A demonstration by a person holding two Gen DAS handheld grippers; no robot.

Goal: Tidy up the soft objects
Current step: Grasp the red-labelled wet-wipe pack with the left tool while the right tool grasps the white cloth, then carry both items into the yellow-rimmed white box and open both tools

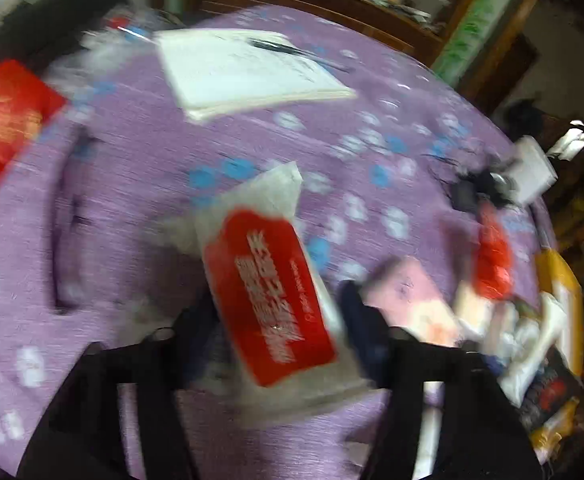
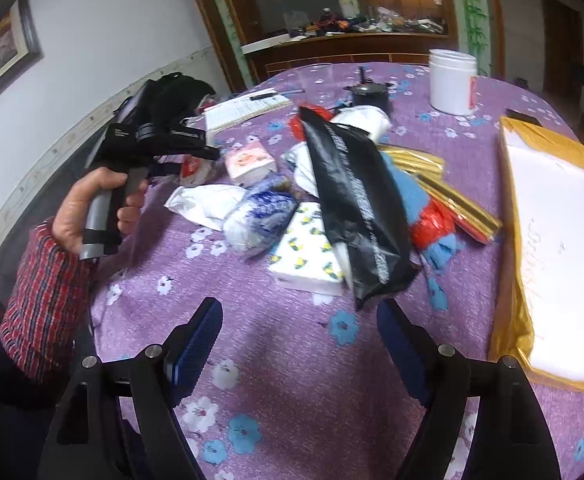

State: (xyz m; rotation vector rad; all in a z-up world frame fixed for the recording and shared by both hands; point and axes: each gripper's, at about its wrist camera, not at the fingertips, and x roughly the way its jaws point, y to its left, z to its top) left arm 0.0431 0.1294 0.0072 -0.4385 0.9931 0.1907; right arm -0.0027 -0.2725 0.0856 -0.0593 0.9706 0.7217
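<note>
Clamped between the left gripper point(image 1: 280, 312) fingers, a red-labelled tissue pack point(image 1: 270, 296) hangs tilted above the purple tablecloth point(image 1: 140, 168); the blurred swing could shake it loose. Right gripper point(image 2: 299, 320) gapes empty near the black bag point(image 2: 355, 204) pile

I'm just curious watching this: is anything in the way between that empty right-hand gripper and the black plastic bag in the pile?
Nothing visible blocks it. The right gripper is open over bare purple tablecloth, and the near end of the black bag lies just ahead of its fingers, on top of the floral tissue pack.
</note>
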